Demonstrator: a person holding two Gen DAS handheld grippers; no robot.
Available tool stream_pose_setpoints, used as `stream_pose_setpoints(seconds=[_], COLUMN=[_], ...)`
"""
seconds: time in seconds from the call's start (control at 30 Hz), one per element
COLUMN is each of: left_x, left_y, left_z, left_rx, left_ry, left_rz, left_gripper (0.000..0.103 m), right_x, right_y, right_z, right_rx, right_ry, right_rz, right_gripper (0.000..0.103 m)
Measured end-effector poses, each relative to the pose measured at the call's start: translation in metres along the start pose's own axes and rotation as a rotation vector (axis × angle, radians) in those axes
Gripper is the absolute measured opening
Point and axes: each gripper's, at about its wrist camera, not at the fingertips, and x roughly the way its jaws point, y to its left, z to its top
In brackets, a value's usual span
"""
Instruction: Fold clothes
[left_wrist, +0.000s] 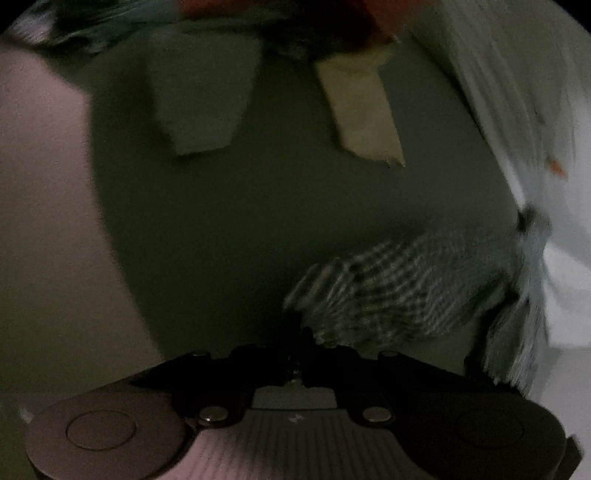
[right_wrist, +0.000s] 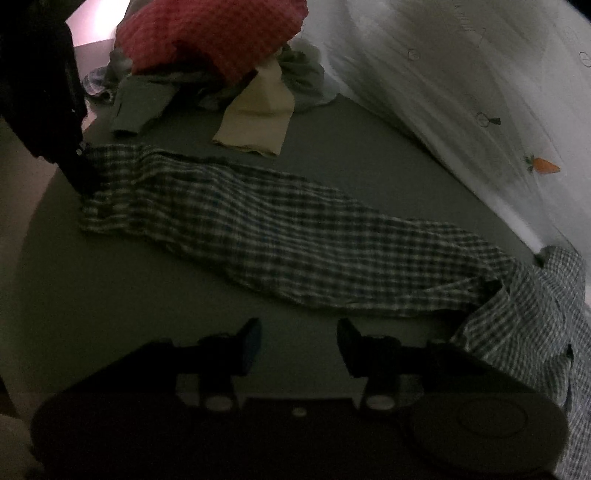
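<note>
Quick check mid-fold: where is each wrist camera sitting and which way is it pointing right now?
Left wrist: just behind the left claw, shut on the plaid cloth, facing the clothes pile.
Right wrist: behind the open right claw, low over the grey surface, looking along the plaid cloth; the left claw shows at its far end.
Shared: plaid cloth, beige garment.

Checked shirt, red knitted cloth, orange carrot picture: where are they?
Long checked shirt (right_wrist: 280, 236): right wrist view, middle of its fabric.
Red knitted cloth (right_wrist: 214, 33): right wrist view, its top.
Orange carrot picture (right_wrist: 546, 165): right wrist view, carrot body.
</note>
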Motion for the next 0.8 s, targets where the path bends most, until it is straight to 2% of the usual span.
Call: stream_pose_setpoints(seconds=[0.1, 0.2, 0.27, 0.3, 0.33, 0.37, 0.4, 0.47, 0.53, 0.57, 0.6, 0.63, 0.67, 0.7, 0.73, 0.8], left_x=[-0.018, -0.025, -0.027, -0.025, -0.022, -0.017, -0.011, 0.001, 0.015, 0.022, 0.022, 0.023, 0.023, 0.024, 0.024, 0.025], left_y=[0.017, 0.027, 0.018, 0.011, 0.003, -0.005, -0.011, -0.022, -0.023, -0.024, -0.024, -0.024, -0.024, -0.023, -0.023, -0.023], left_z=[0.004, 0.010, 0.005, 0.000, -0.005, -0.011, -0.014, -0.020, -0.021, -0.022, -0.022, -0.023, -0.024, -0.024, -0.025, -0.026], left_rx=[-0.018, -0.051, 0.000, 0.053, 0.105, 0.150, 0.169, 0.204, 0.196, 0.191, 0.178, 0.166, 0.153, 0.140, 0.127, 0.101], left_ry=[-0.125, -0.163, -0.165, -0.171, -0.177, -0.181, -0.183, -0.188, -0.188, -0.189, -0.200, -0.212, -0.224, -0.236, -0.248, -0.272], left_rz=[0.153, 0.152, 0.094, 0.084, 0.074, 0.073, 0.063, 0.042, 0.022, 0.014, 0.023, 0.032, 0.041, 0.050, 0.059, 0.077], left_gripper=[0.001, 0.001, 0.006, 0.020, 0.043, 0.055, 0.070, 0.077, 0.087, 0.088, 0.088, 0.094, 0.092, 0.069, 0.015, 0.001], right_x=[-0.002, -0.004, -0.008, -0.011, -0.015, -0.017, -0.019, -0.020, -0.020, -0.020, -0.021, -0.022, -0.022, -0.022, -0.023, -0.023], right_y=[-0.004, -0.013, -0.021, -0.026, -0.031, -0.036, -0.040, -0.048, -0.052, -0.054, -0.054, -0.054, -0.053, -0.051, -0.051, -0.051], right_z=[-0.005, -0.010, -0.014, -0.017, -0.020, -0.023, -0.026, -0.035, -0.042, -0.046, -0.048, -0.052, -0.054, -0.056, -0.058, -0.060], right_rx=[0.034, 0.096, 0.131, 0.155, 0.180, 0.200, 0.219, 0.253, 0.283, 0.299, 0.309, 0.315, 0.316, 0.317, 0.319, 0.321], right_ry=[-0.002, 0.011, 0.015, 0.017, 0.019, 0.024, 0.030, 0.053, 0.076, 0.087, 0.092, 0.097, 0.100, 0.102, 0.103, 0.099], right_rz=[-0.008, -0.018, -0.050, -0.072, -0.094, -0.114, -0.134, -0.165, -0.175, -0.178, -0.179, -0.180, -0.181, -0.181, -0.182, -0.184], right_gripper=[0.047, 0.047, 0.053, 0.056, 0.059, 0.061, 0.062, 0.065, 0.065, 0.065, 0.065, 0.065, 0.065, 0.064, 0.063, 0.060])
